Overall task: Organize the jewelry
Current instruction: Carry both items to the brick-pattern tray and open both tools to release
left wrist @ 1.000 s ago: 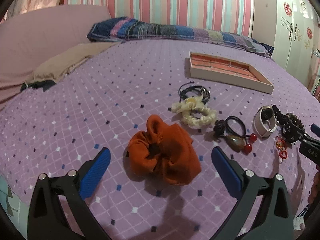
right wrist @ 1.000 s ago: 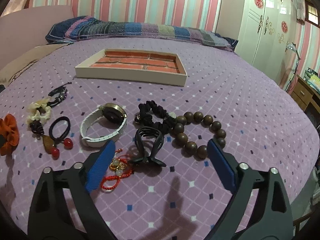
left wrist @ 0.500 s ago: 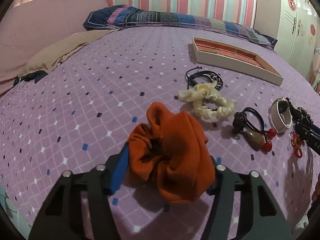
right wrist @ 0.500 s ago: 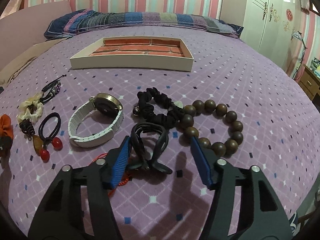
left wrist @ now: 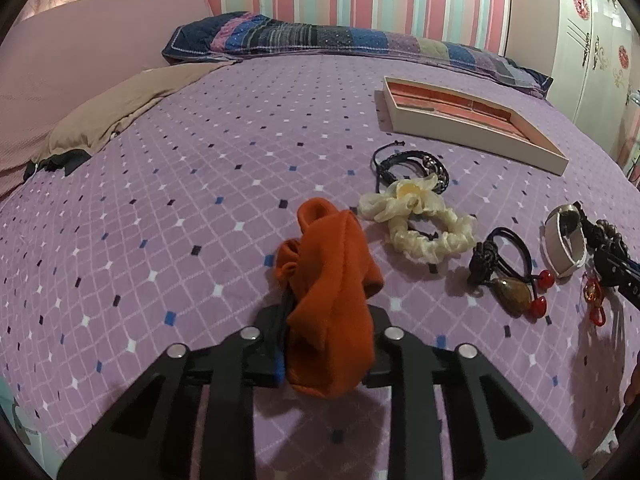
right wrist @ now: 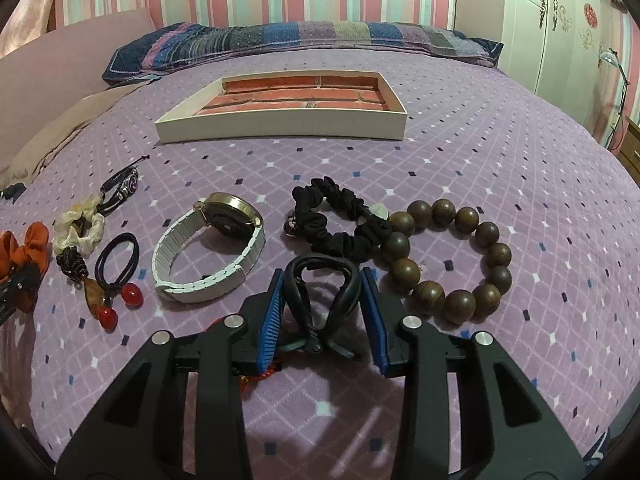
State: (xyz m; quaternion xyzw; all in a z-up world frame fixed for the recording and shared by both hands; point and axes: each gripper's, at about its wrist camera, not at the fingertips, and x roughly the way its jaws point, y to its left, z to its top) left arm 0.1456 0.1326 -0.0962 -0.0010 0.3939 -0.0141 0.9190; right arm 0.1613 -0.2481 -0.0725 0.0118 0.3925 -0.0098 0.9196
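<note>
My left gripper (left wrist: 326,320) is shut on the orange scrunchie (left wrist: 332,280), which bunches up between the pads on the purple bedspread. My right gripper (right wrist: 322,280) is shut on a black claw hair clip (right wrist: 320,292); both blue pads touch its sides. The cream tray (right wrist: 280,122) with a brick-pattern floor lies farther back and also shows in the left wrist view (left wrist: 472,128). A white-band watch (right wrist: 212,256), a black scrunchie (right wrist: 336,226) and a wooden bead bracelet (right wrist: 452,256) lie just beyond the clip.
A cream scrunchie (left wrist: 420,216), black cord bracelets (left wrist: 408,164), a black hair tie with red beads (left wrist: 512,272) and a red knot charm (left wrist: 594,300) lie between the grippers. A striped pillow (left wrist: 320,40) and a tan cloth (left wrist: 120,108) lie at the back.
Both grippers moved forward and closed: the left onto the orange scrunchie, the right onto the black claw clip.
</note>
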